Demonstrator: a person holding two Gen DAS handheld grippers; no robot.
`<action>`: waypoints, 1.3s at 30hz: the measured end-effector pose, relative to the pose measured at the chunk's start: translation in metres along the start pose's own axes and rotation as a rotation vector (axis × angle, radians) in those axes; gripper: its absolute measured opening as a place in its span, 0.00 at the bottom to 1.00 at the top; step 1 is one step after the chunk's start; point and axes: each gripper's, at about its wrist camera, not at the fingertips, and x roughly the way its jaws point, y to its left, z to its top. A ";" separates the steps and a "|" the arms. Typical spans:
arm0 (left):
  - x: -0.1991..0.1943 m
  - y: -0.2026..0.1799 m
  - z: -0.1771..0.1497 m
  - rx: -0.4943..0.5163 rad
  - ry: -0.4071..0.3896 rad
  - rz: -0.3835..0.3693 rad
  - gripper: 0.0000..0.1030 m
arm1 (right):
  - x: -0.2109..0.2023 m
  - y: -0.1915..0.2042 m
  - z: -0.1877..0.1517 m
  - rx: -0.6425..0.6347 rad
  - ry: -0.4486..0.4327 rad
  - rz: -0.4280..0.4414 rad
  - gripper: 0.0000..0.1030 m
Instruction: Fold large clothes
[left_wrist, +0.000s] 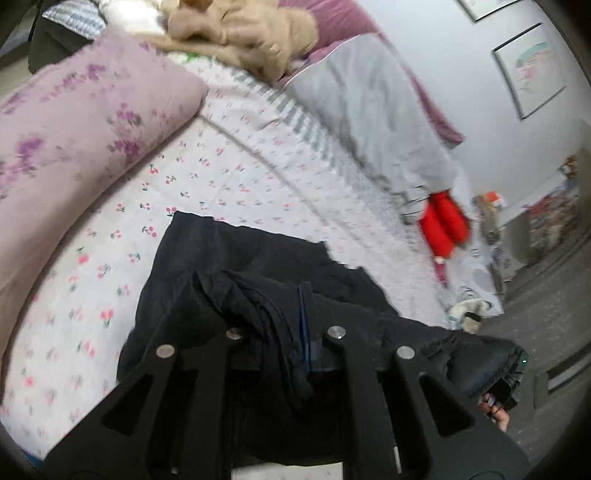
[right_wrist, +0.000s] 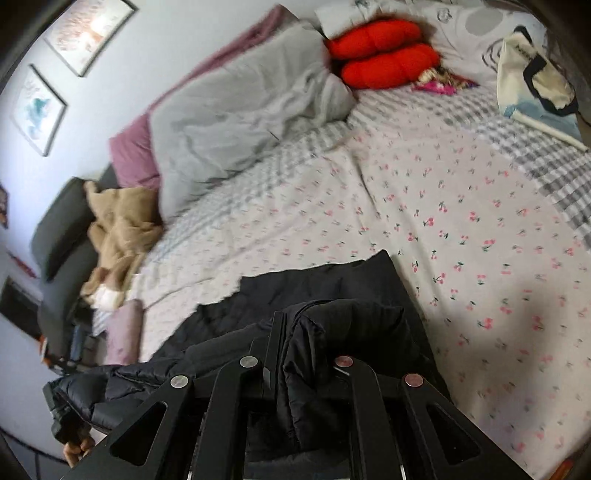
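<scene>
A large black padded jacket (left_wrist: 229, 254) lies partly on the cherry-print bed sheet (left_wrist: 110, 266) and hangs from both grippers. My left gripper (left_wrist: 284, 295) is shut on a bunched edge of the jacket. My right gripper (right_wrist: 295, 325) is shut on another puffy fold of the same jacket (right_wrist: 332, 280). The jacket stretches between the two grippers along the bed's near edge. The other gripper and the hand holding it show at the lower right of the left wrist view (left_wrist: 502, 395) and at the lower left of the right wrist view (right_wrist: 70, 424).
A lilac floral pillow (left_wrist: 74, 140) lies left of the jacket. A grey duvet (right_wrist: 240, 118), a tan garment (right_wrist: 122, 229), red cushions (right_wrist: 384, 55) and a white tote bag (right_wrist: 532, 81) sit at the bed's far side. Framed pictures (right_wrist: 37, 110) hang on the wall.
</scene>
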 end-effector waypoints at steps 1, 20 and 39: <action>0.012 0.003 0.003 0.000 0.011 0.016 0.13 | 0.016 -0.002 0.002 0.000 0.000 -0.022 0.12; 0.009 -0.027 -0.020 0.338 0.004 0.096 0.91 | 0.039 0.010 -0.008 -0.127 -0.010 0.006 0.75; 0.060 -0.053 -0.091 0.796 0.300 0.129 0.91 | 0.061 0.055 -0.093 -0.641 0.259 -0.080 0.79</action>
